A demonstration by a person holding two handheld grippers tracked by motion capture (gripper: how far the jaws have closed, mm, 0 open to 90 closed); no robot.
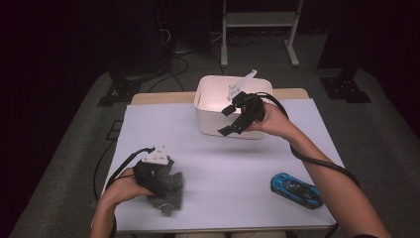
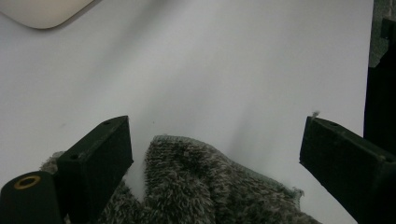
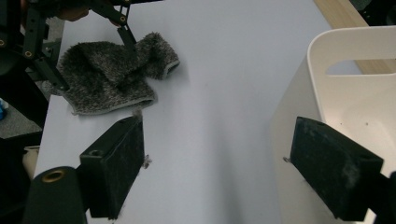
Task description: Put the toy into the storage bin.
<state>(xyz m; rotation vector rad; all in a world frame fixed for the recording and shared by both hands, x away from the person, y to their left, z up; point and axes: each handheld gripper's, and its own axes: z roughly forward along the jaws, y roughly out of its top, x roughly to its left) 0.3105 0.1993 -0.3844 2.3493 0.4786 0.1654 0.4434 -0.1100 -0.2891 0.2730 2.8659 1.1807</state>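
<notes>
**Both grippers open, grey cloth under the left**

The left gripper (image 2: 215, 154) is spread wide, holding nothing, its jaws straddling the fuzzy grey cloth (image 2: 196, 186) just below it on the desk (image 2: 210, 65). The right gripper (image 3: 215, 172) is also wide open and empty, hovering beside the white bin (image 3: 345, 93). No writing is readable.
</notes>
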